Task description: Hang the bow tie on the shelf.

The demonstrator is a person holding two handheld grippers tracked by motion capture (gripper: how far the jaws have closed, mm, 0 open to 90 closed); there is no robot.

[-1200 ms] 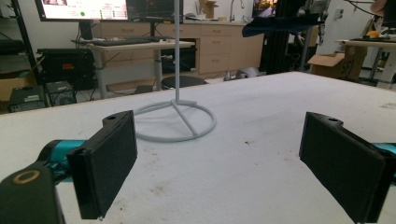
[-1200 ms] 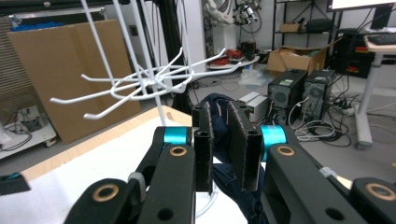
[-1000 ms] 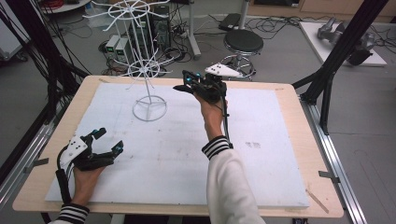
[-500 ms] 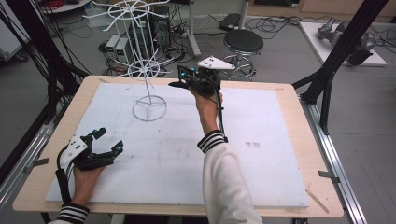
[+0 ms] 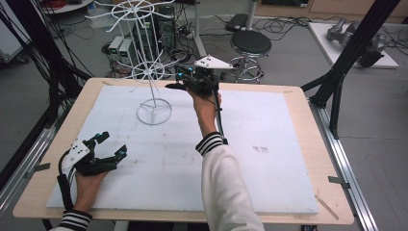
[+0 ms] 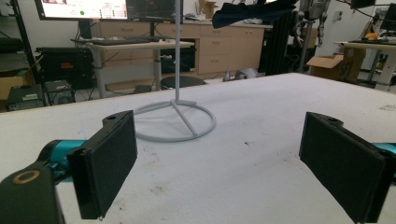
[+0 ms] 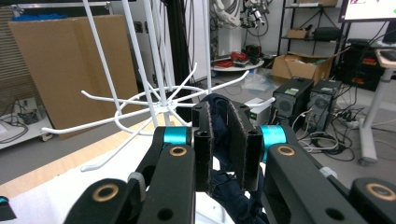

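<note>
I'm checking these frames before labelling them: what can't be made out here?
- Dark cloth: right gripper view, the right gripper jaws cover most of it; what it is can't be told.
- Same cloth, high view: too small.
- Rack: left gripper view, top cut off by the edge.

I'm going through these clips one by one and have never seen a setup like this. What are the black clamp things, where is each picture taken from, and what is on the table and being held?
A person sits at a table and works a hand-held two-jaw gripper in each hand. The high view looks down from above. There the left gripper rests open on the white table cover, holding nothing. The right gripper is raised toward a white wire rack, a pole with hooked spokes on a ring base. The other two pictures come from cameras riding on the grippers. The left gripper view looks between its wide-apart jaws at the rack's base. The right gripper view shows its jaws pinching a dark blue cloth close to the spokes.
</note>
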